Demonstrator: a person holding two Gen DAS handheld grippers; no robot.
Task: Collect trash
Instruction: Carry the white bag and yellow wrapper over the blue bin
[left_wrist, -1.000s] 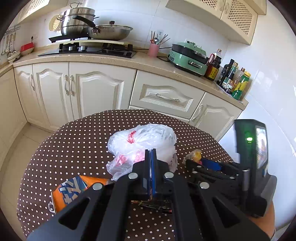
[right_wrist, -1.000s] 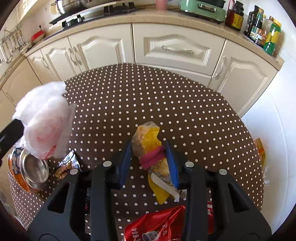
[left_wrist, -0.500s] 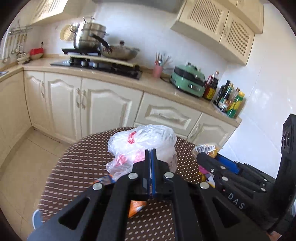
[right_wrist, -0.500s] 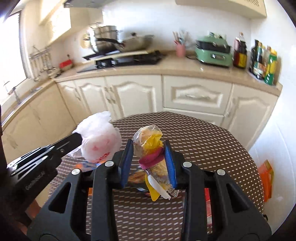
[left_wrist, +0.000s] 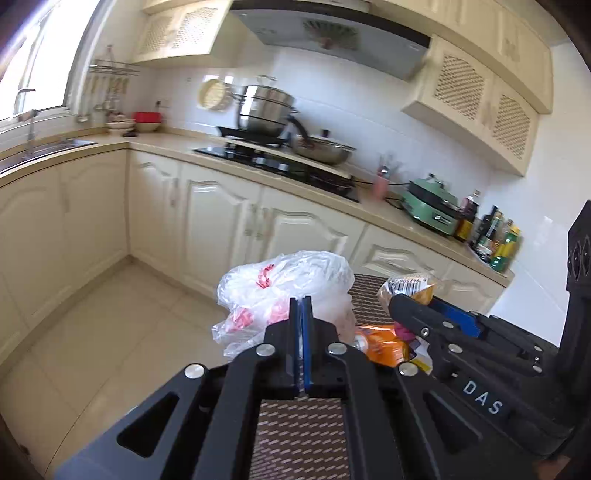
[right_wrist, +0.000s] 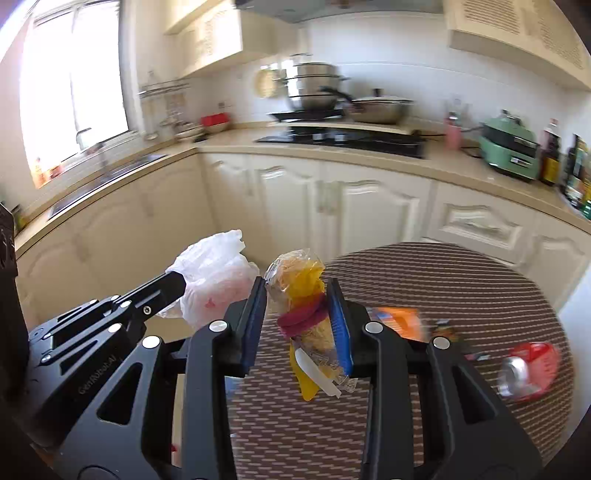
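Left fingers: my left gripper (left_wrist: 301, 314) has its fingers pressed together on a pinch of the crumpled white plastic bag with red print (left_wrist: 284, 288); thin film needs only a fold to hang by, so the bag bunches out ahead of the tips, off the surface.

Right fingers: my right gripper (right_wrist: 297, 302) is clamped on the clear plastic packet with yellow and orange contents and a dark red band round its middle (right_wrist: 303, 295). The blue pads grip near the banded waist, the firmest part I judge, and the loose ends stick out above and below.

Why both are loaded: one piece of trash per hand, both held clear of the surface, looks to me like a carry toward a bin; no bin shows in either view.

Left behind: an orange packet (right_wrist: 400, 321) and a red can lying on its side (right_wrist: 528, 369) on the surface; motion blur keeps me from reading them surely.

Surface: round, under a brown cloth with white dots (right_wrist: 461, 288).

Room: cream kitchen cabinets (left_wrist: 221, 206), steel pots on a black hob (left_wrist: 266, 114), a green cooker (right_wrist: 511, 147), bottles in the corner, pale tiled floor (left_wrist: 110, 332).
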